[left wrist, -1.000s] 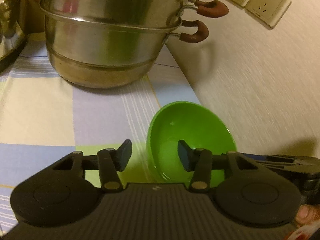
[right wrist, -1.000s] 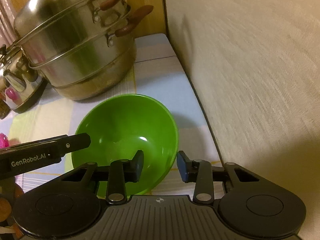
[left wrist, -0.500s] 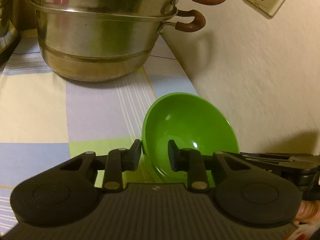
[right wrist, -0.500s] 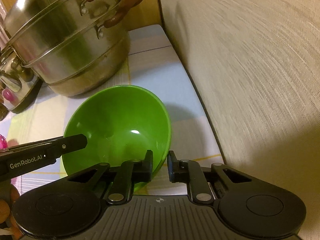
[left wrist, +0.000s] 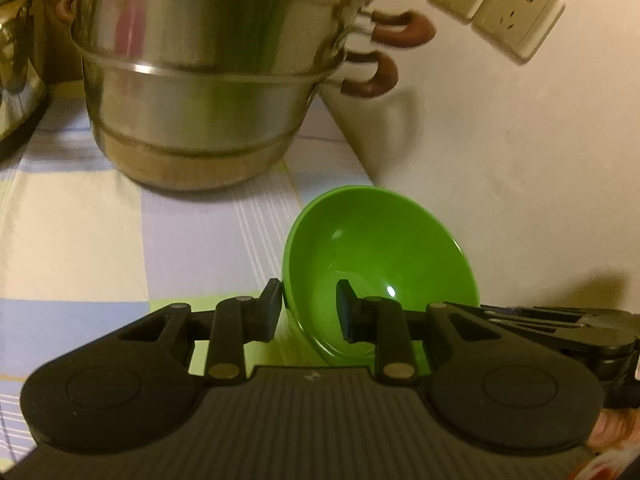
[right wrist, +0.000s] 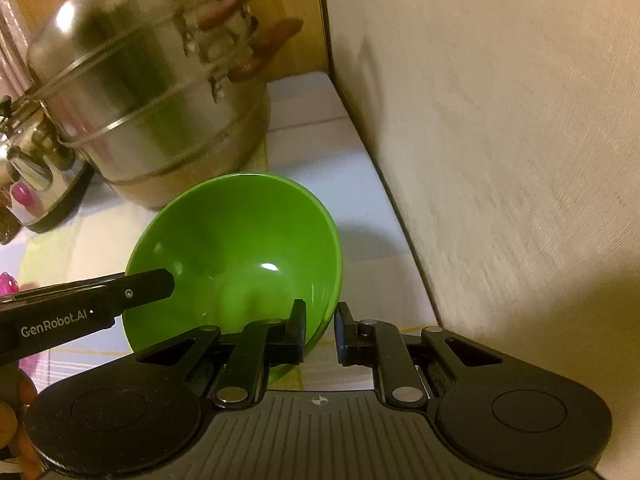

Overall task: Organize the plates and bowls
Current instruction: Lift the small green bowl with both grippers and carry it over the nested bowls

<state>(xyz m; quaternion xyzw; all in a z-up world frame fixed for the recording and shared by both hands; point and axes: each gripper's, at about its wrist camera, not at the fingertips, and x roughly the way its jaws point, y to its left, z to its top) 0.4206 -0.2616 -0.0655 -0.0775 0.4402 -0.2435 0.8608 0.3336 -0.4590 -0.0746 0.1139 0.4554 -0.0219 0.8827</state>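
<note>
A green bowl (left wrist: pixel 380 256) hangs tilted just above the checked tablecloth, close to the wall, held at two opposite rims. My left gripper (left wrist: pixel 310 306) is shut on its left rim, one pad outside and one inside. In the right wrist view my right gripper (right wrist: pixel 320 322) is shut on the right rim of the bowl (right wrist: pixel 240 248). The left gripper's finger (right wrist: pixel 148 284) reaches onto the bowl's far rim there. The bowl is empty inside.
A tall steel steamer pot (left wrist: pixel 200 92) with brown handles stands just behind the bowl. A shiny kettle (left wrist: pixel 16 60) sits at the far left. The wall (left wrist: pixel 520 160) with two sockets (left wrist: pixel 496 8) runs along the right. A pink thing (right wrist: pixel 8 282) shows at the left edge.
Both grippers stood open around the bowl's rims and have closed onto them. The bowl has tipped up off the cloth, and the pot looms nearer in both views.
</note>
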